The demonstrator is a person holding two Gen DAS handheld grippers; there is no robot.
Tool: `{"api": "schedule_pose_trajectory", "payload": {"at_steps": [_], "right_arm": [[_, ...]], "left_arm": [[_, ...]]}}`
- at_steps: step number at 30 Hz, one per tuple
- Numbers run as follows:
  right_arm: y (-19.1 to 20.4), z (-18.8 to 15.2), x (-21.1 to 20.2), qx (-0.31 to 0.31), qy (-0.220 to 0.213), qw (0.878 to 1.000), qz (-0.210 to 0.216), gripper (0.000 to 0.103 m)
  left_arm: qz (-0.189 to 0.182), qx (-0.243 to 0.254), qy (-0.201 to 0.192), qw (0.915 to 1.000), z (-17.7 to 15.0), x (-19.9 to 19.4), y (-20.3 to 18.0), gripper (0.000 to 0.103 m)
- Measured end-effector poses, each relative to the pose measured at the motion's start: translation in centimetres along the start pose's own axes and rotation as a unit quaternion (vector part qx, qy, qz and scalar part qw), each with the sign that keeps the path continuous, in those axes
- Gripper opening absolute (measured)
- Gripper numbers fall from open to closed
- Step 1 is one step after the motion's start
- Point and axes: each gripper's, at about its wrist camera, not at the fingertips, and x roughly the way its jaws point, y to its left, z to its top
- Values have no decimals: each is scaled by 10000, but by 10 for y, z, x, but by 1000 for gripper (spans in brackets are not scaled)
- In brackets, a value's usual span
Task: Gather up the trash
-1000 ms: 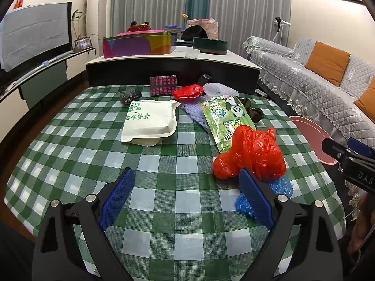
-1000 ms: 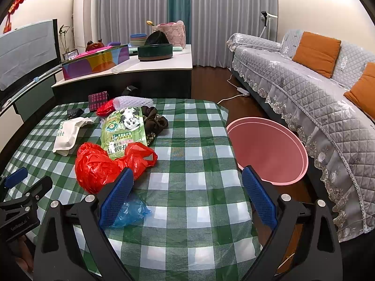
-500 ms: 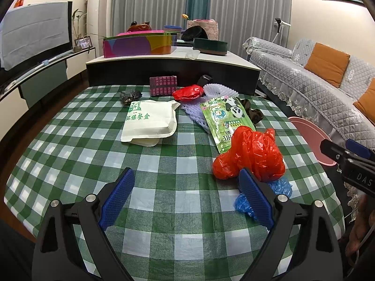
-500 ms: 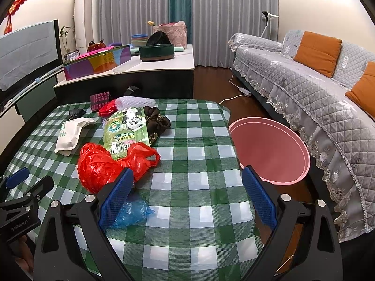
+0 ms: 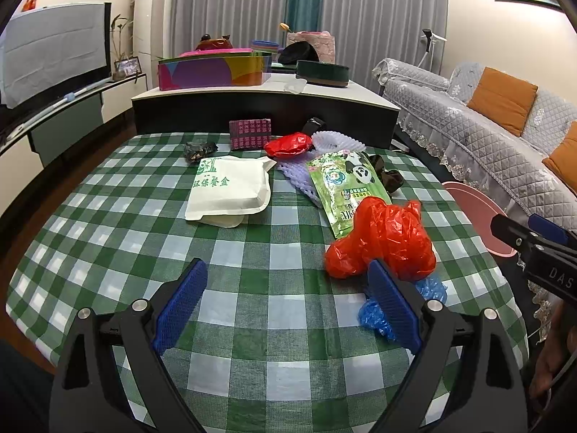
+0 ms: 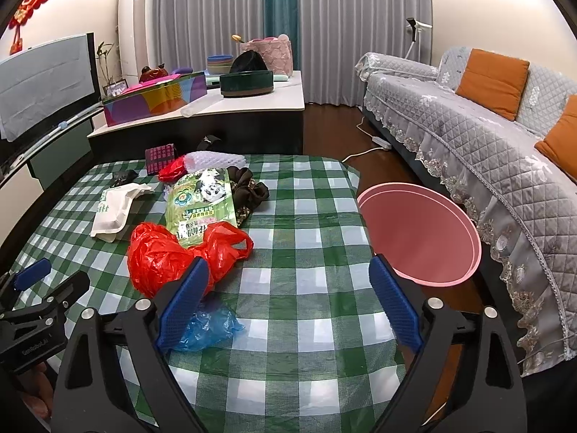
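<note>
Green-and-white checked table (image 5: 252, 263), trash spread from its far edge down toward the near right corner. Pink bin (image 6: 420, 232) on the floor just past the right edge. White takeaway box bag (image 5: 230, 189) near the middle of the far half, printed in green with 环保餐盒. Big red plastic bag (image 5: 384, 241) crumpled toward the right edge, lying over the near end of the green panda snack packet (image 5: 342, 187) — packet lettering too small to read. Crumpled blue plastic (image 6: 209, 326) at the near right corner, touching the red bag. At the far edge: a white foam fruit net (image 5: 333, 140), a small red bag (image 5: 288, 144) and a maroon patterned box (image 5: 250, 133); a dark crumpled wrapper (image 6: 249, 189) beside the packet.

Left gripper (image 5: 286, 305) spread wide, empty, above the near edge; right gripper (image 6: 286, 305) likewise parted and empty, its left finger (image 6: 182, 301) in front of the red bag. "DAS" legible on the right tool's body, "GenRobot.AI" on the left's.
</note>
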Motion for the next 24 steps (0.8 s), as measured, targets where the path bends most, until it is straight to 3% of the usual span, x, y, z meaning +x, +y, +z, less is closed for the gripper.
{"api": "schedule_pose_trajectory", "payload": {"at_steps": [5,6,13,19,24], "right_arm": [[2,2,-1,12,-22,9999,115,86],[3,2,-1,32,-19,9999,149,86],[17,5,5,32,-55,9986,531,86],[33,11,24,86,29,9956,937,87],[50,12,43,36,236,9918,1258,91]], "left_arm": [[101,104,-28,9999,0,0,-1,88],[35,-7,128,9999,0,2,2,87],[231,-125,206,9994,7,11,12,88],[775,-44,456,9959,21,26,25,88],[913,-373,160,9950,37,36,45,88]]}}
